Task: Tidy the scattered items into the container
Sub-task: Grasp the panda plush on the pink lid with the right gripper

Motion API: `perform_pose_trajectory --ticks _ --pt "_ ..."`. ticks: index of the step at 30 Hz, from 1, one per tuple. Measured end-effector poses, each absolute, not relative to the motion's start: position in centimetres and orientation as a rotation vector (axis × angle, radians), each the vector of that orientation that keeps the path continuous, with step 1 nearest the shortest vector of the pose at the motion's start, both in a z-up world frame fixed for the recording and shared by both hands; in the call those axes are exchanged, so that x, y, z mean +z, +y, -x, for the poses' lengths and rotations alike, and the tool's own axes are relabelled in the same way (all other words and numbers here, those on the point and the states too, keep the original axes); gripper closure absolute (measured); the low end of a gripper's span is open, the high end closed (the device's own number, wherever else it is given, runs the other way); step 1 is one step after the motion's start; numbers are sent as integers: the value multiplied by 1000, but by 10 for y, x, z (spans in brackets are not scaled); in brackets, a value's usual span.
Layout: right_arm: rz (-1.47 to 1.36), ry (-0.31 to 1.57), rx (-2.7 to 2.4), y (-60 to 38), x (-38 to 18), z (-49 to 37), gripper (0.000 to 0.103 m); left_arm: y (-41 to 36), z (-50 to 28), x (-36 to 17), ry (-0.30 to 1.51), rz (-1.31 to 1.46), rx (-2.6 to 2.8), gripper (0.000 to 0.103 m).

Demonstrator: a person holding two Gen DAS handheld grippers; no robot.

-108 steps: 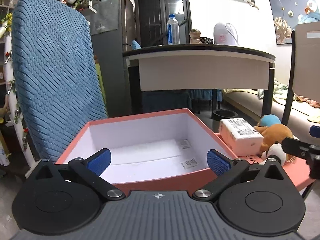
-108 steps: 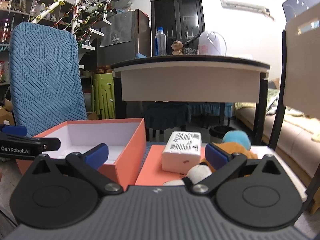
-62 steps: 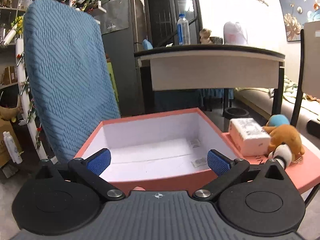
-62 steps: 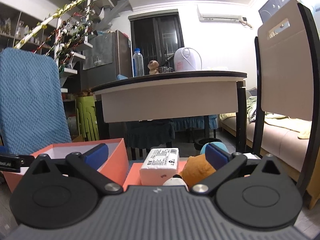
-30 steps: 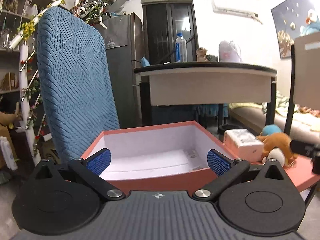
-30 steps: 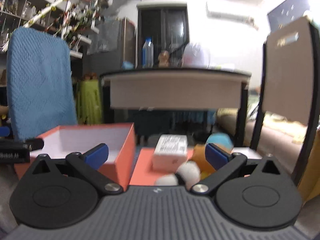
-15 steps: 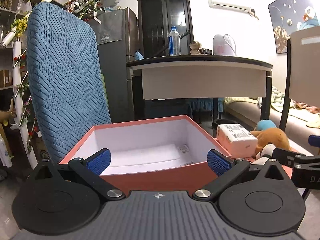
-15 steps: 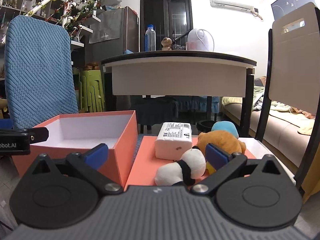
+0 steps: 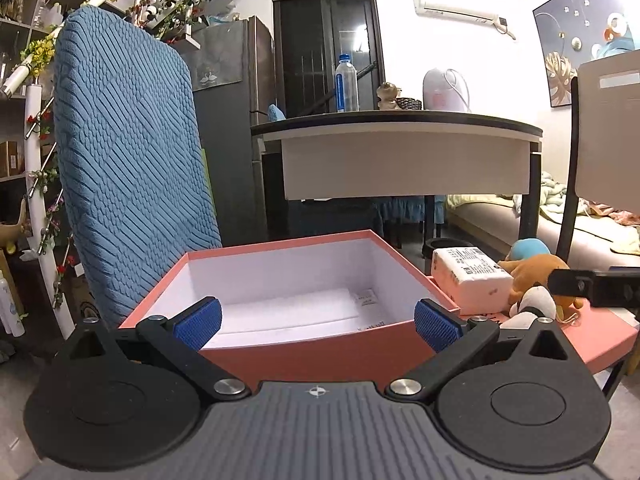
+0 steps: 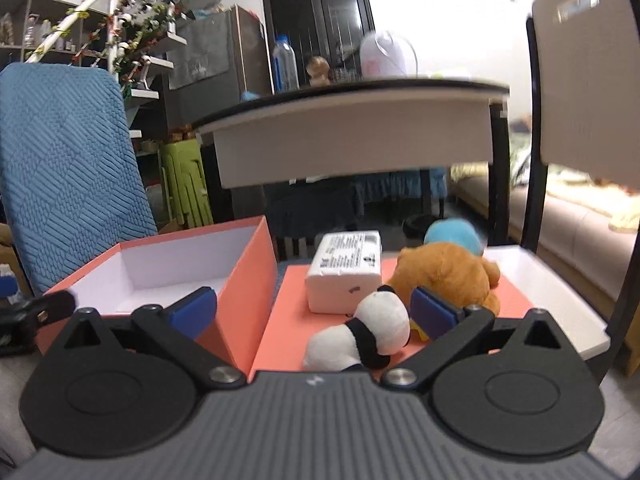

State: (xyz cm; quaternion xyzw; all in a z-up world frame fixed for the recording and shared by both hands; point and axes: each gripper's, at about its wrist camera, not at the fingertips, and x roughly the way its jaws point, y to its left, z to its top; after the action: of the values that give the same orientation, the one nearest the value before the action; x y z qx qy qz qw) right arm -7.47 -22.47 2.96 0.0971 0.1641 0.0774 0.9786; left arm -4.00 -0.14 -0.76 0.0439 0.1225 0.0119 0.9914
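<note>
An open salmon-pink box (image 9: 304,346) with a white, bare inside stands right in front of my left gripper (image 9: 318,322), which is open and holds nothing. To its right on a pink lid (image 10: 288,312) lie a white tissue pack (image 10: 346,270), a panda plush (image 10: 368,330), an orange plush (image 10: 444,276) and a blue plush (image 10: 454,234). My right gripper (image 10: 312,314) is open, its right finger close beside the panda and in front of the orange plush. The same box (image 10: 160,272) shows at left in the right wrist view.
A blue fabric chair back (image 9: 128,168) rises behind the box. A dark-topped table (image 9: 400,148) with a bottle (image 9: 346,84) stands further back. A pale chair (image 10: 580,80) is at the right, and a sofa (image 9: 520,232) lies behind it.
The right gripper has moved forward and slightly up over the lid, so the panda and orange plush now sit closer between its fingers. The left gripper has barely moved.
</note>
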Motion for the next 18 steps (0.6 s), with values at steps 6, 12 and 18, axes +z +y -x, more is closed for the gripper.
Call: perform_pose_trajectory --ticks 6,12,18 --pt "-223 498 127 -244 23 13 0 0 43 -9 244 -98 27 0" --pt "-232 613 52 -240 -9 -37 3 3 43 -9 252 -80 19 0" --pt "-249 640 49 -239 -20 -46 44 13 46 -6 251 -41 10 0"
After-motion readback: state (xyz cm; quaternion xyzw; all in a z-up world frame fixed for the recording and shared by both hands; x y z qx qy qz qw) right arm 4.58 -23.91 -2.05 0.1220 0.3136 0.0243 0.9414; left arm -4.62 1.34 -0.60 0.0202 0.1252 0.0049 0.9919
